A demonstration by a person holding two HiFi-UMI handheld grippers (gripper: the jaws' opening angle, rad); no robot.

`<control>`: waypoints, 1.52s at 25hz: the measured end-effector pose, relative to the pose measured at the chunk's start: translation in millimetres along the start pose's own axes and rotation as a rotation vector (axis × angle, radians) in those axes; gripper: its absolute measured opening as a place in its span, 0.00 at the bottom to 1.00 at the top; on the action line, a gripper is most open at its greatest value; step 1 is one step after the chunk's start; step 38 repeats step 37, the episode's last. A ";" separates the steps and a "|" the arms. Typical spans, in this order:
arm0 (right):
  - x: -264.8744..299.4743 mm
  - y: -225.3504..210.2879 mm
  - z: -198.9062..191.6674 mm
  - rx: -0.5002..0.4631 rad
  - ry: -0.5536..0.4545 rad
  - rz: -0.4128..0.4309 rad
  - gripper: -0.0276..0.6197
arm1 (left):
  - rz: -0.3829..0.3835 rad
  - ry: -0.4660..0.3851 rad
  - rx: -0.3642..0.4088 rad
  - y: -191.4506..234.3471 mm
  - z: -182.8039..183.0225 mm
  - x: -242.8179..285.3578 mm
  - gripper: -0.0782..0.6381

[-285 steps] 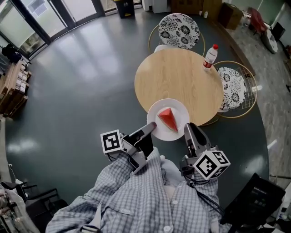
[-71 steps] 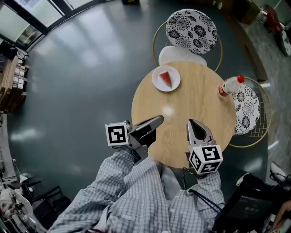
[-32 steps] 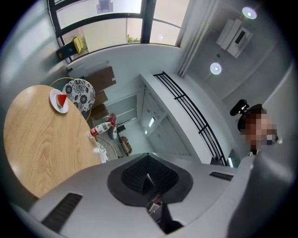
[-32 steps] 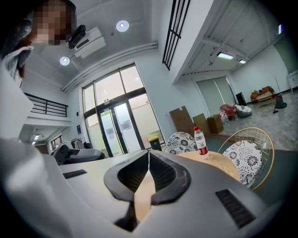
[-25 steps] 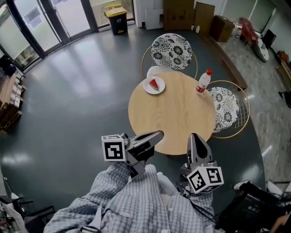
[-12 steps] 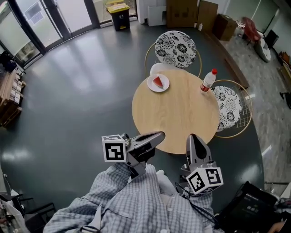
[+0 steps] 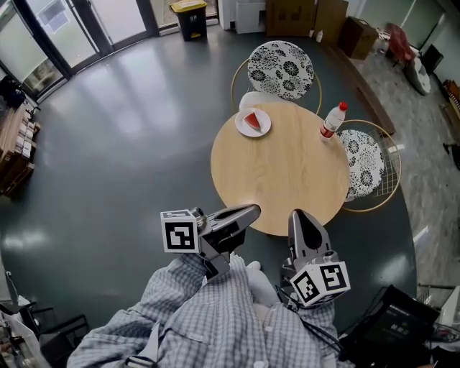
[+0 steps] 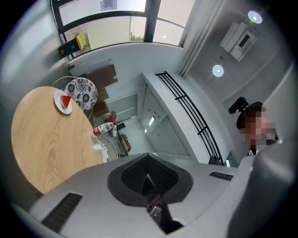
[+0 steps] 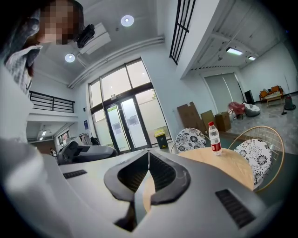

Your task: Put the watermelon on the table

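On the table [image 7: 280,172], plate [image 7: 244,131] and bottle [image 7: 331,120]

A glossy dark grey floor [image 7: 122,136] spread across the room and mirrored pale daylight from the black-framed glass doors [image 7: 50,32] along its far side. A round wooden table [image 7: 287,187] stood on it with two gold wire-framed seats drawn close. One chair [image 7: 281,70] stood at the far edge and the other chair [image 7: 370,162] at the right, both with black-and-white floral cushions. A black bin [image 7: 191,13] with a yellow lid and brown cardboard boxes [image 7: 298,13] stood at the room's far edge. Overhead, round lights [image 9: 127,20] glowed in the white ceiling [image 9: 149,32], and a black railing [image 9: 51,103] edged an upper level.
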State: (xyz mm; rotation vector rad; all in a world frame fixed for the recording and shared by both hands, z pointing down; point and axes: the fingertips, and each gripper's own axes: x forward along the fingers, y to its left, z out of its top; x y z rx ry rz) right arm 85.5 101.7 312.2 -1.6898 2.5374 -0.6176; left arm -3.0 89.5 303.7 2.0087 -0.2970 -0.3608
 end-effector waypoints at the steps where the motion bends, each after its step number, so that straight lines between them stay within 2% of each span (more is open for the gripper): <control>1: -0.4 -1.2 -1.0 -0.002 0.000 0.000 0.06 | -0.002 -0.001 -0.003 0.4 -0.5 0.5 0.12; 15: -1.4 -8.4 2.1 -0.006 -0.006 -0.014 0.06 | 0.001 0.054 0.063 -3.9 -7.0 9.1 0.12; 38: 0.2 -0.3 -11.1 -0.026 0.053 0.008 0.06 | 0.014 0.050 0.043 -2.7 -10.9 5.3 0.12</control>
